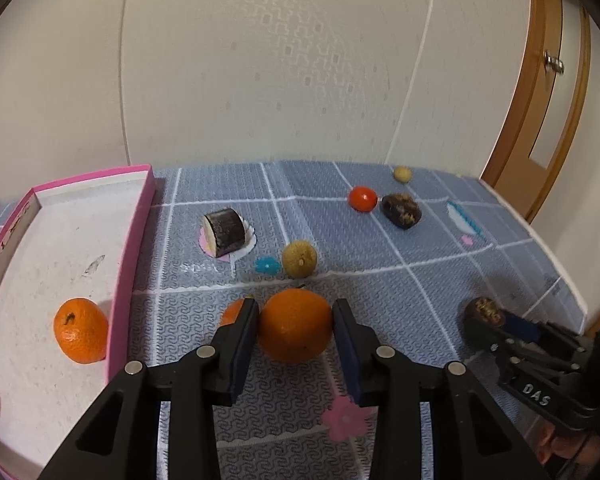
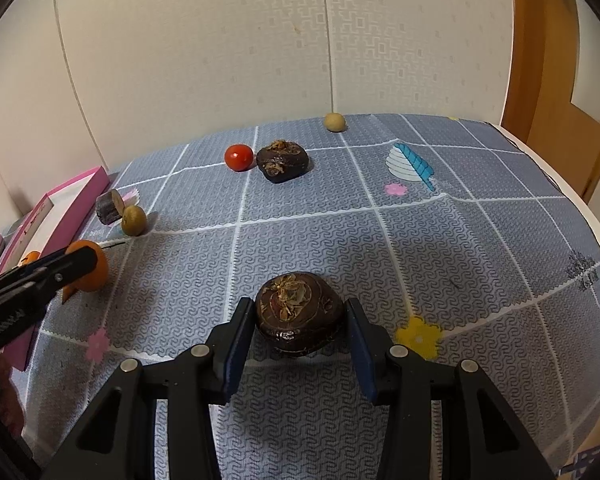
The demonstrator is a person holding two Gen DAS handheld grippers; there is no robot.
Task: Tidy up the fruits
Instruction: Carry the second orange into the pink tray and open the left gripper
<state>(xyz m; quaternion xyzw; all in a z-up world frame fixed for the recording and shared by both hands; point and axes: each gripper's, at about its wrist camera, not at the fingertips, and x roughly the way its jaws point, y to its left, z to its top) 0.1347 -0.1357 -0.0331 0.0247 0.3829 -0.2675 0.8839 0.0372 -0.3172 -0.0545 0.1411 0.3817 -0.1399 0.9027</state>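
My left gripper [image 1: 295, 309] is shut on a large orange [image 1: 295, 332] that sits on the blue patterned cloth, one pad against each side. A smaller orange fruit [image 1: 231, 312] peeks out behind its left finger. One mandarin [image 1: 80, 330] lies inside the pink-rimmed box [image 1: 134, 236] at the left. My right gripper [image 2: 299, 305] is shut on a dark brown, rough-topped fruit [image 2: 298, 314] low over the cloth; whether the fruit rests on the cloth I cannot tell. The right wrist view shows the left gripper's fingers [image 2: 66, 266] over the orange [image 2: 98, 270].
On the cloth farther back lie a tan round fruit [image 1: 299, 258], a dark cut cylinder piece [image 1: 224, 226], a red tomato [image 1: 363, 199], a second dark brown fruit [image 1: 401, 210] and a small beige ball [image 1: 402, 174]. A wall stands behind, a wooden door [image 1: 540, 100] at right.
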